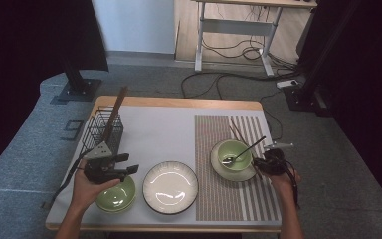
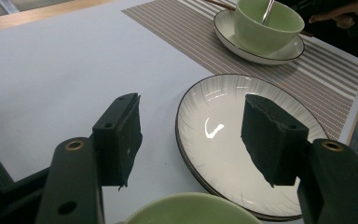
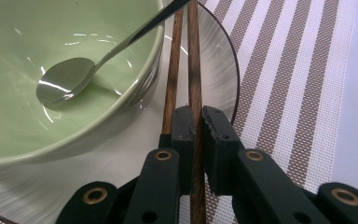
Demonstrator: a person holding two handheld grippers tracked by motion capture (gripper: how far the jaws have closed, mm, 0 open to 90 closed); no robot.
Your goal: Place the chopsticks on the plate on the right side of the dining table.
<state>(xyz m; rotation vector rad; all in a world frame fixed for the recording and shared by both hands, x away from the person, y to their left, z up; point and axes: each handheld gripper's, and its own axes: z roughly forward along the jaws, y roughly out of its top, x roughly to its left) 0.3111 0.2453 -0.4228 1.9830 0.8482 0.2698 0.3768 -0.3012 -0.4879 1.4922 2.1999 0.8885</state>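
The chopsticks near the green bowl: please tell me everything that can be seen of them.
The chopsticks are a pair of slim, dark brown sticks that look like wood. They lie side by side across the rim of the white saucer, right beside the green bowl, and extend over the striped placemat. The right hand-held gripper is shut on one stick; the other lies just beside its jaw.

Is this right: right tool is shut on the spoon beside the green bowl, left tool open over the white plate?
Not the spoon. In the right gripper view the right tool is shut on the chopsticks; the spoon lies free in the green bowl. The left tool is open over the white plate.
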